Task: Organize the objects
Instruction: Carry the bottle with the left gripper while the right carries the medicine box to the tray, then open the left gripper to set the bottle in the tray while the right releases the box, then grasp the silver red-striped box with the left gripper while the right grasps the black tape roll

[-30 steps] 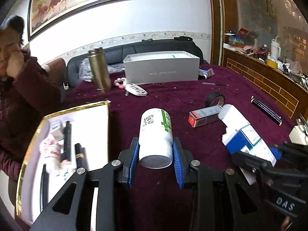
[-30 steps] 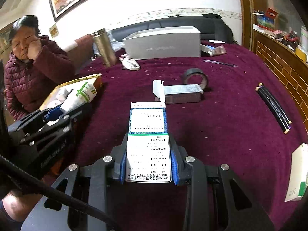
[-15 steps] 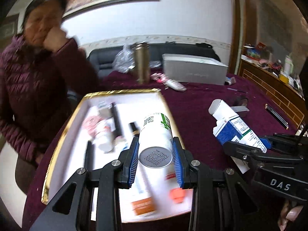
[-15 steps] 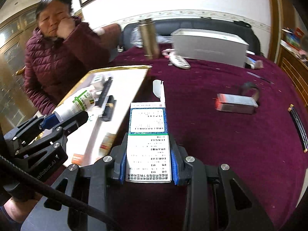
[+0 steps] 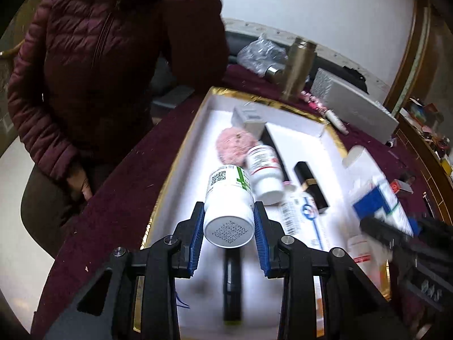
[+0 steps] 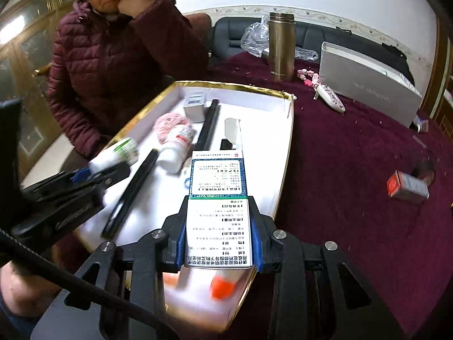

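- my left gripper [image 5: 228, 228] is clamped on the white pill bottle [image 5: 228, 206], held over the gold-rimmed tray [image 5: 181, 153].
- my right gripper [image 6: 218, 236] pinches the medicine box [image 6: 218, 204] tight, above the tray's near right side.
- red-ended carton [image 6: 407, 188] lies apart on the maroon cloth [image 6: 354, 170].

Maroon-clothed table [image 6: 354, 170]: gold-rimmed tray [image 6: 286, 153], gold flask [image 6: 280, 46], grey box [image 6: 368, 85], small carton [image 6: 409, 188].

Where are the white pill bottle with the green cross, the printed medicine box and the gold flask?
White pill bottle [image 5: 228, 198], left wrist view, on its side wall.
Medicine box [image 6: 217, 212], right wrist view, printed top face.
Gold flask [image 6: 281, 48], right wrist view, mid body.
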Demonstrator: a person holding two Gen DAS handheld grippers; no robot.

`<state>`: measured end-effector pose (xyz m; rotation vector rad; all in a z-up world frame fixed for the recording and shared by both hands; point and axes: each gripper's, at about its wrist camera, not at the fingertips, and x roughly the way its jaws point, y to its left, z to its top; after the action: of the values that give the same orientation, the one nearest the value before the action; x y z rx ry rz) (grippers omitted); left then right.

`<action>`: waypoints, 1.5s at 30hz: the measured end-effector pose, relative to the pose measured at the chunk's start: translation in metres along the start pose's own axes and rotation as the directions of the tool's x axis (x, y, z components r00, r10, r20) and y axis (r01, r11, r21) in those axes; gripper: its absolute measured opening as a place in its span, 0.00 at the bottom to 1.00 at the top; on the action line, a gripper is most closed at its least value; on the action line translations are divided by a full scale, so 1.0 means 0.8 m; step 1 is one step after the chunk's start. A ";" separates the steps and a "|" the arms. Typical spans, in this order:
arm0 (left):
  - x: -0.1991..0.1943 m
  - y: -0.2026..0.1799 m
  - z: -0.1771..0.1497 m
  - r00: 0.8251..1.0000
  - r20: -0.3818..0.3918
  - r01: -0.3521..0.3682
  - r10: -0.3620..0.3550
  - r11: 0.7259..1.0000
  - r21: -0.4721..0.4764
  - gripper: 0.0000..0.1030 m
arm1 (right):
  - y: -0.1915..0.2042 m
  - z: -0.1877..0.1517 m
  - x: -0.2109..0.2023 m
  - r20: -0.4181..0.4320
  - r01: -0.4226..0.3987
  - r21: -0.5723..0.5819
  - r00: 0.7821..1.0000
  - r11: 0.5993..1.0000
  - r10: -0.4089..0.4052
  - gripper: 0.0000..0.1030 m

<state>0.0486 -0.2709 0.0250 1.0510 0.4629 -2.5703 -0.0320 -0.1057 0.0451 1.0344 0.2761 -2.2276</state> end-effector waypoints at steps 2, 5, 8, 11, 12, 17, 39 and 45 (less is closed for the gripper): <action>0.006 0.004 -0.004 1.000 -0.021 -0.001 0.001 1.000 -0.003 0.28 | -0.003 0.012 0.017 -0.020 0.033 -0.002 0.999 0.999 -0.033 0.32; 0.010 0.004 -0.007 0.999 -0.030 -0.015 0.016 1.000 0.009 0.28 | -0.010 0.029 0.045 -0.058 0.051 0.015 0.997 0.999 -0.050 0.32; 0.010 0.005 -0.007 0.999 -0.032 -0.025 0.025 1.000 0.017 0.28 | -0.013 0.041 0.067 -0.083 0.084 0.017 0.993 0.996 -0.082 0.32; 0.014 0.000 -0.008 0.998 -0.031 -0.045 0.047 0.997 0.060 0.28 | -0.021 0.047 0.083 -0.113 0.092 0.041 0.990 0.995 -0.086 0.32; 0.015 -0.002 -0.008 0.998 -0.031 -0.055 0.057 0.996 0.071 0.28 | -0.025 0.049 0.084 -0.114 0.094 0.049 0.990 0.994 -0.088 0.32; 0.018 -0.005 -0.007 0.997 -0.043 -0.063 0.068 0.994 0.093 0.28 | -0.028 0.061 0.095 -0.150 0.094 0.036 0.985 0.995 -0.088 0.32; -0.017 0.004 0.015 0.995 -0.053 0.081 -0.080 0.997 0.014 0.53 | -0.085 0.041 -0.010 0.035 -0.096 0.162 0.995 0.982 0.091 0.63; -0.033 -0.068 0.011 0.983 -0.059 0.179 -0.172 0.972 0.151 0.53 | -0.197 0.002 -0.062 0.093 -0.042 0.305 0.996 0.951 0.014 0.69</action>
<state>0.0382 -0.2216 0.0593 1.1715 0.3867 -2.7816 -0.1113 0.0374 0.0705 1.0838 -0.1299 -2.3311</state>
